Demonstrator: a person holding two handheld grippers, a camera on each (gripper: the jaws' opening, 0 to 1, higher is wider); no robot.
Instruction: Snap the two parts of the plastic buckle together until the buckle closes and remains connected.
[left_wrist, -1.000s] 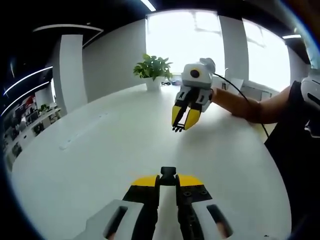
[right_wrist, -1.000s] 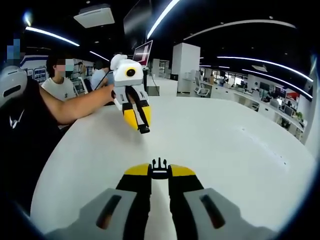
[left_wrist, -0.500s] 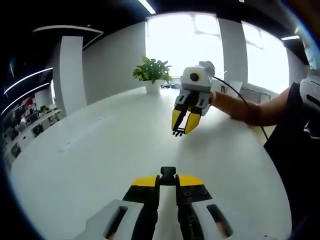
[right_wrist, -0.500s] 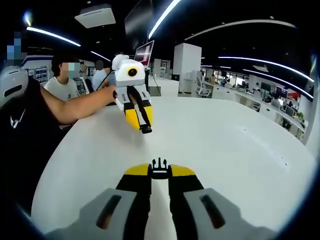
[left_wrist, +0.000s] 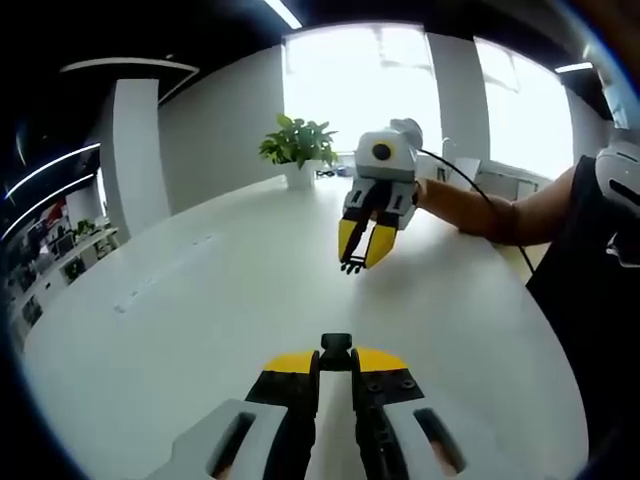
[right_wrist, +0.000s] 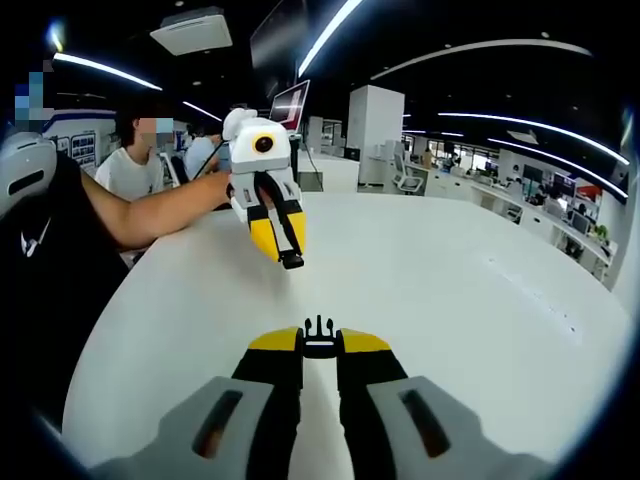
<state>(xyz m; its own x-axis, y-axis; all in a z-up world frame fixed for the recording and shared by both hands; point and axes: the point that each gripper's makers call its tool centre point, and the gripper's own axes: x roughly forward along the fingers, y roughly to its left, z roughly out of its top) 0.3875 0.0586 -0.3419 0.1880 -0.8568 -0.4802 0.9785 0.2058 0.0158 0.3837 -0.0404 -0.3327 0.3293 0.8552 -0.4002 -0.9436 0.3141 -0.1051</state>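
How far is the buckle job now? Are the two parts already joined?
Done: each half is picked up. The left gripper is shut on the socket half, and the right gripper is shut on the pronged half.
In hand: both are held above the white table, facing each other with a clear gap.
Left: bring them together, line them up and push until they click.

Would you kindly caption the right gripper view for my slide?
Right tongs grip the pronged buckle half; left tongs hold the socket half above the white table.
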